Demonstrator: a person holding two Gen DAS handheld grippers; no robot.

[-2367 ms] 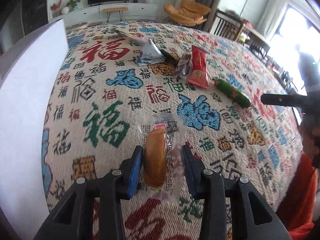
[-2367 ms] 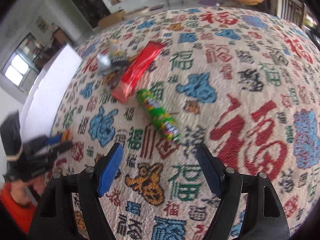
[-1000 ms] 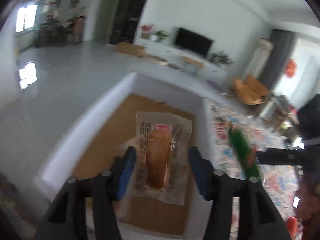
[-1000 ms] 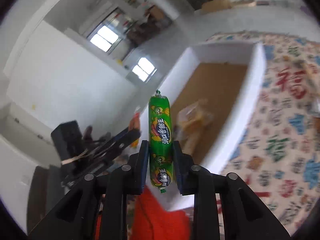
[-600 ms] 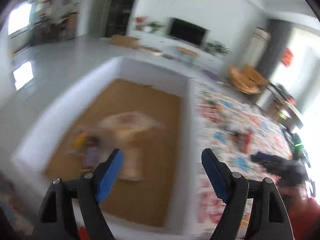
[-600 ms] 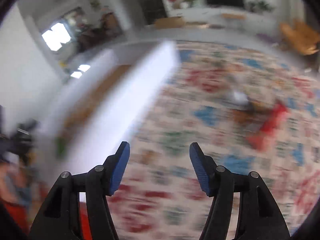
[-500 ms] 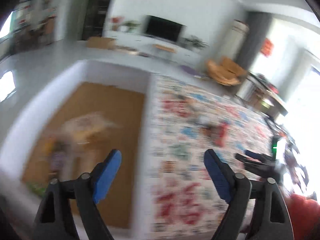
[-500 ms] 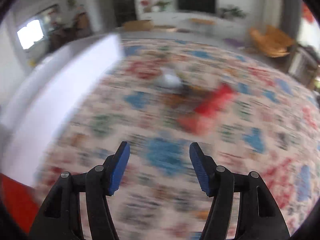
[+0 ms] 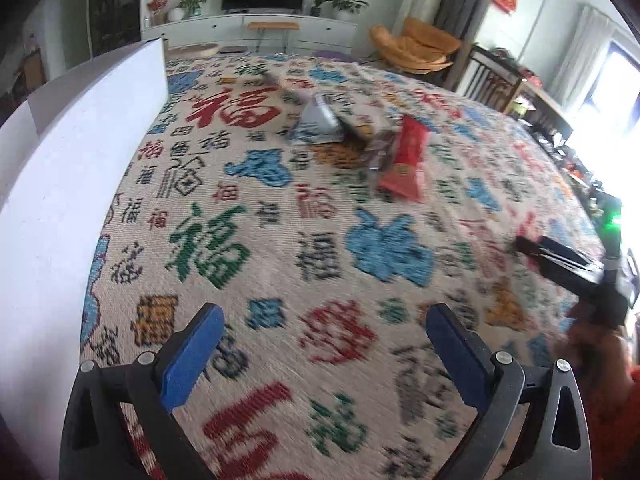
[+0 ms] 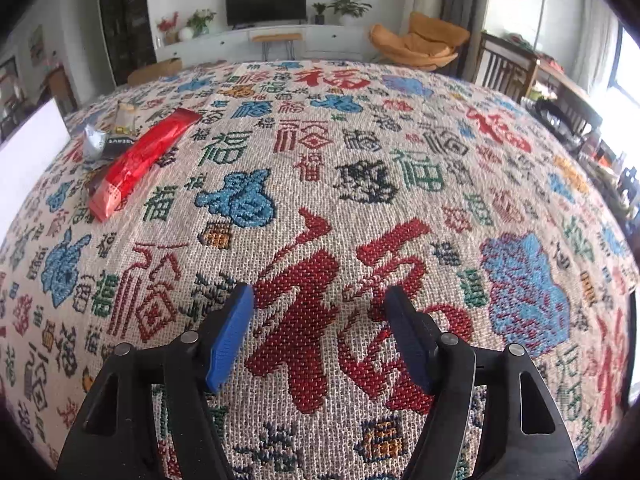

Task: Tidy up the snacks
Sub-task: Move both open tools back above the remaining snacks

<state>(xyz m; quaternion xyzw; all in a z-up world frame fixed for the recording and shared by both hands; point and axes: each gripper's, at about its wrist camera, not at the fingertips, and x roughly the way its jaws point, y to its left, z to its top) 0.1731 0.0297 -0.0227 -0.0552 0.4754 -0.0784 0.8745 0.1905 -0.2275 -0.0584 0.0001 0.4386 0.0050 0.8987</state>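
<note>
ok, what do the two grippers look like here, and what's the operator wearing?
Both match: the left gripper and right gripper have black plastic frames with triangular cut-outs, silver pivot screws and blue fingertip pads. An orange-red sleeve shows in the left wrist view.

A red snack packet (image 10: pixel 140 162) lay flat on the patterned cloth. A silver packet (image 10: pixel 94 142) and a dark wrapper (image 9: pixel 378 150) lay just beside it.

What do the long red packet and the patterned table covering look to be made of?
Red packet: likely glossy plastic film; it shines and crinkles in the light. Table covering: woven cloth, matt; single stitches show in the coloured characters in the right wrist view.
</note>
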